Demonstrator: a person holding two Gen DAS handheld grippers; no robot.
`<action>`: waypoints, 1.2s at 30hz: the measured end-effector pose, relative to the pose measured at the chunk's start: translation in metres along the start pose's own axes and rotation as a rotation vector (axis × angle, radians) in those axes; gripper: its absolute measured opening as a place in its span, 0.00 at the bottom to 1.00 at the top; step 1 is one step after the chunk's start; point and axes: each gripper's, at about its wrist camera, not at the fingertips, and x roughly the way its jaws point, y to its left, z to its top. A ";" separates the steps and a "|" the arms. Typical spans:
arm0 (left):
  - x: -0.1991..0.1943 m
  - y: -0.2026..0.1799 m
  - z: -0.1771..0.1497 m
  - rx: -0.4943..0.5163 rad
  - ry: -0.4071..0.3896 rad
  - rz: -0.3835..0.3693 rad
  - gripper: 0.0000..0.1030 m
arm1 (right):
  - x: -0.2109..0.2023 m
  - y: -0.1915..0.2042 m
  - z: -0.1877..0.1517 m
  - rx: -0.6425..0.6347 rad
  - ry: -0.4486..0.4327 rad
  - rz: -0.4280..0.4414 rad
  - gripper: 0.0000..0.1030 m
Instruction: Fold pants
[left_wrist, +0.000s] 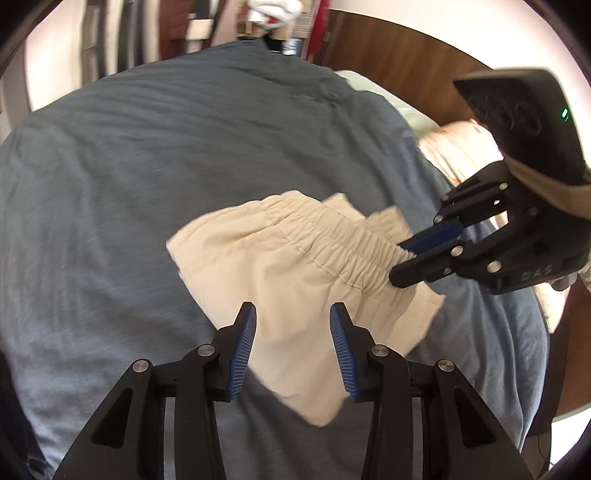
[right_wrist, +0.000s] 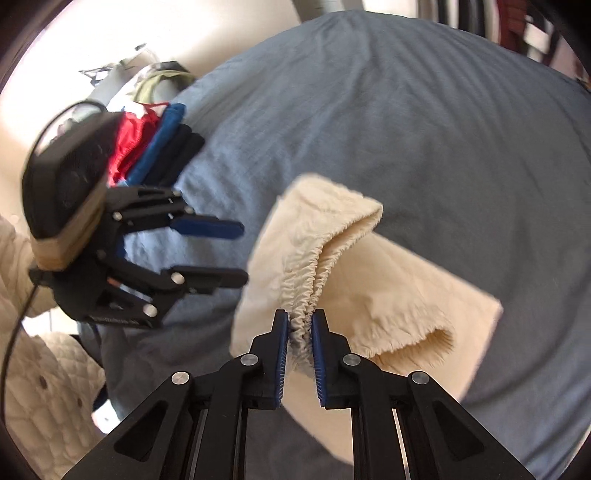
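Note:
Cream pants (left_wrist: 288, 266) with a gathered elastic waistband (left_wrist: 332, 243) lie partly folded on a blue-grey bed cover (left_wrist: 147, 166). My right gripper (right_wrist: 301, 328) is shut on one end of the waistband (right_wrist: 306, 288) and lifts that end of the pants (right_wrist: 388, 280) off the cover (right_wrist: 406, 110). In the left wrist view the right gripper (left_wrist: 399, 260) pinches the waistband from the right. My left gripper (left_wrist: 291, 332) is open above the near edge of the cloth, its pads not pressing on it. From the right wrist view the left gripper (right_wrist: 242, 253) hangs open to the left of the pants.
A stack of folded red, blue and dark clothes (right_wrist: 159, 144) sits at the bed's far left. White quilted cloth (right_wrist: 44, 387) lies at the lower left. A pale cream pillow or cloth (left_wrist: 458, 151) lies near a wooden headboard (left_wrist: 406, 66).

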 end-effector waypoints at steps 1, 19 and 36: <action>0.003 -0.007 0.001 0.007 0.004 -0.012 0.39 | -0.001 -0.003 -0.010 0.018 0.003 -0.009 0.14; 0.065 -0.076 -0.018 0.128 0.177 -0.076 0.39 | 0.015 -0.041 -0.153 0.371 -0.061 -0.056 0.21; 0.061 -0.072 -0.016 0.163 0.121 -0.004 0.41 | 0.018 -0.119 -0.146 0.837 -0.420 -0.065 0.36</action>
